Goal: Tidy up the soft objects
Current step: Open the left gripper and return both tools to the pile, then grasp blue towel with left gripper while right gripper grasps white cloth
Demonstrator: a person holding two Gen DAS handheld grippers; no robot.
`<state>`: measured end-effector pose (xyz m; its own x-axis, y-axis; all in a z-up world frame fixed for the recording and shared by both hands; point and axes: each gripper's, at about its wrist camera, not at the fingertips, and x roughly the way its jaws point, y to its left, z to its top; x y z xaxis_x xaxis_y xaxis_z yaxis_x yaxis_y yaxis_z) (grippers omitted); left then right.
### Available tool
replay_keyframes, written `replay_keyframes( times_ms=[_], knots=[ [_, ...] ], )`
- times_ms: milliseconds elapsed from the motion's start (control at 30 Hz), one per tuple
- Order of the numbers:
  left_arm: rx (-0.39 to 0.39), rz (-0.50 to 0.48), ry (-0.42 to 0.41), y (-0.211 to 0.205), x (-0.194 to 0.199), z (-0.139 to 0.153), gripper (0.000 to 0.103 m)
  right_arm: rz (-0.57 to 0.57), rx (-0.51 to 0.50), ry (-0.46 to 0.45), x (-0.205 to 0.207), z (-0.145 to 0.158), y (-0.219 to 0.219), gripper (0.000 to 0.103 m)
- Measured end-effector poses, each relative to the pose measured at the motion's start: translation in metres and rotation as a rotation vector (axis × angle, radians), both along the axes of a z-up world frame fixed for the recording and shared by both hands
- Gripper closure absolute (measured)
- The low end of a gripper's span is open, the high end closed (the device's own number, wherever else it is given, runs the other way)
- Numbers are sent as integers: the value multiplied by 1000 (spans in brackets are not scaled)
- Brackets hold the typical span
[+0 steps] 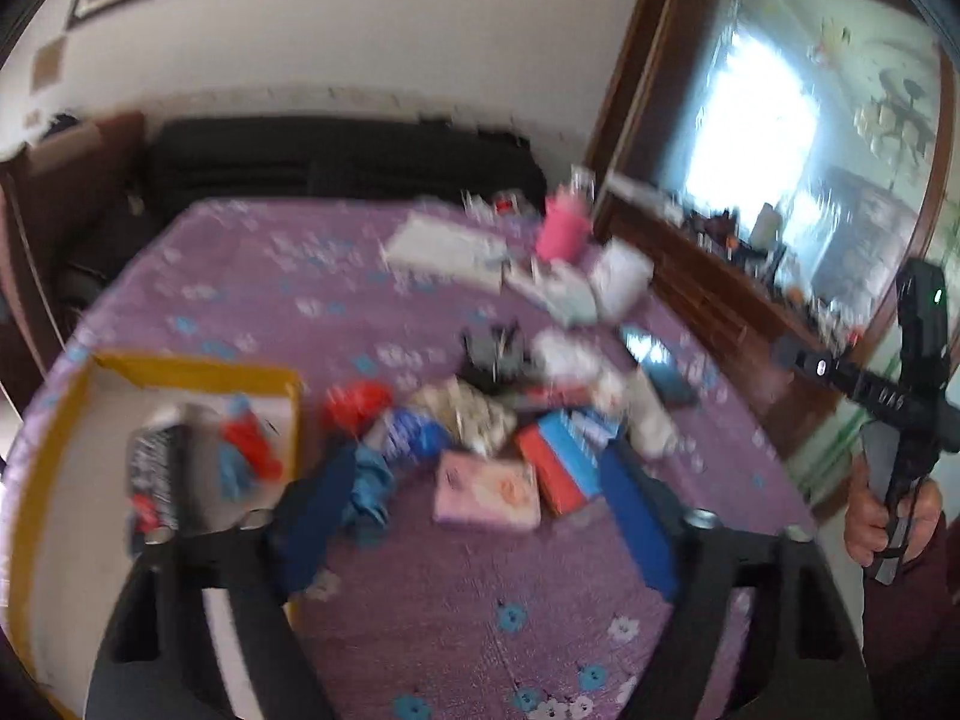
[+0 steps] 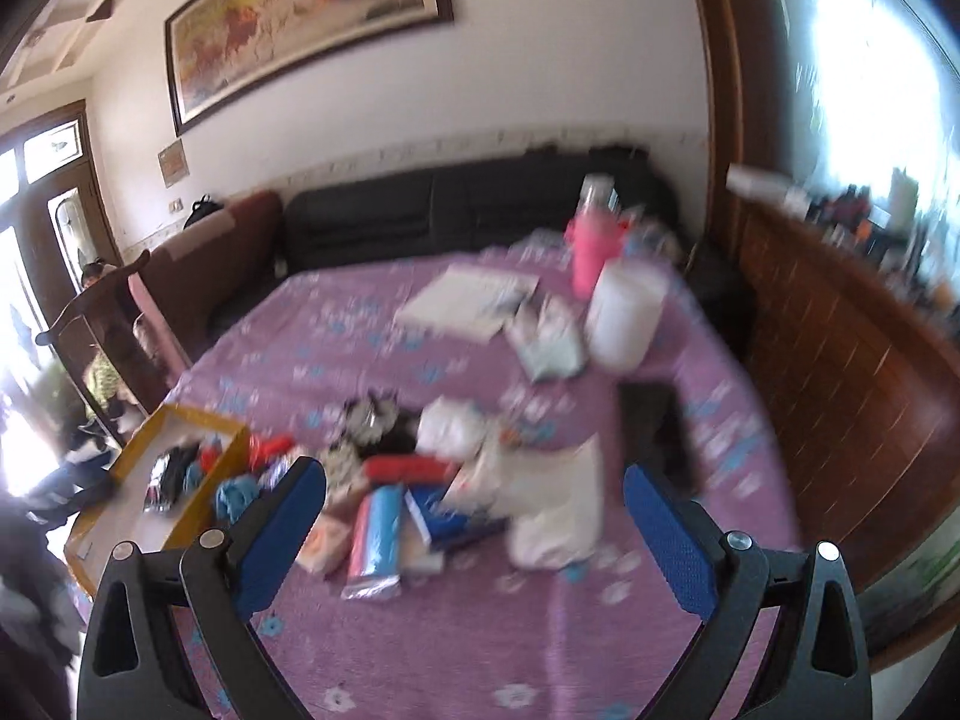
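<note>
A pile of soft items lies mid-table on the purple flowered cloth (image 1: 456, 588): a blue rag (image 1: 366, 486), a red bundle (image 1: 357, 402), a pink packet (image 1: 486, 489), a red-and-blue pack (image 1: 558, 462) and a white bag (image 2: 552, 504). A yellow-rimmed cardboard box (image 1: 198, 369) at the left holds red, blue and black-patterned items; it also shows in the right wrist view (image 2: 180, 420). My left gripper (image 1: 480, 492) is open, hovering over the pile. My right gripper (image 2: 474, 498) is open above the pile; its body shows in the left wrist view (image 1: 900, 402).
A pink bottle (image 1: 561, 231), a white jar (image 2: 624, 318), a white book (image 2: 468, 300) and a dark phone (image 1: 657, 363) sit farther back. A black sofa (image 2: 456, 210) lies behind the table, a wooden cabinet (image 2: 840, 324) at the right.
</note>
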<state>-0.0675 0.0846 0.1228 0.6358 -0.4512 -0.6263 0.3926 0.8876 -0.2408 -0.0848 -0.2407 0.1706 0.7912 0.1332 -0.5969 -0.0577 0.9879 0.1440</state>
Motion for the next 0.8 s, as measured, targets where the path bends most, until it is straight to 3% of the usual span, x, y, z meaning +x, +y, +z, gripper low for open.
replay_keyframes(
  times_ms=[33,100,233,333,433,633,733,800],
  knots=[
    [20,-14,29,-6,6,-12,52,2,10,19,5,-12,2,2],
    [65,-13,73,-10,21,-32,58,-1,25,52,15,-34,5,2],
    [159,3,67,-11,42,-45,58,-2,47,66,23,-54,1,2],
    [220,27,146,-16,65,-63,58,-11,69,77,29,-61,-7,2],
    [230,50,198,-17,78,-81,58,-19,89,83,33,-65,-17,2],
    [224,72,137,-13,72,-68,57,-77,88,94,34,-69,-48,2],
    [307,82,75,-16,68,-62,42,-111,116,115,37,-77,-65,2],
    [338,99,73,-15,75,-65,38,-124,141,134,40,-84,-73,2]
  ],
)
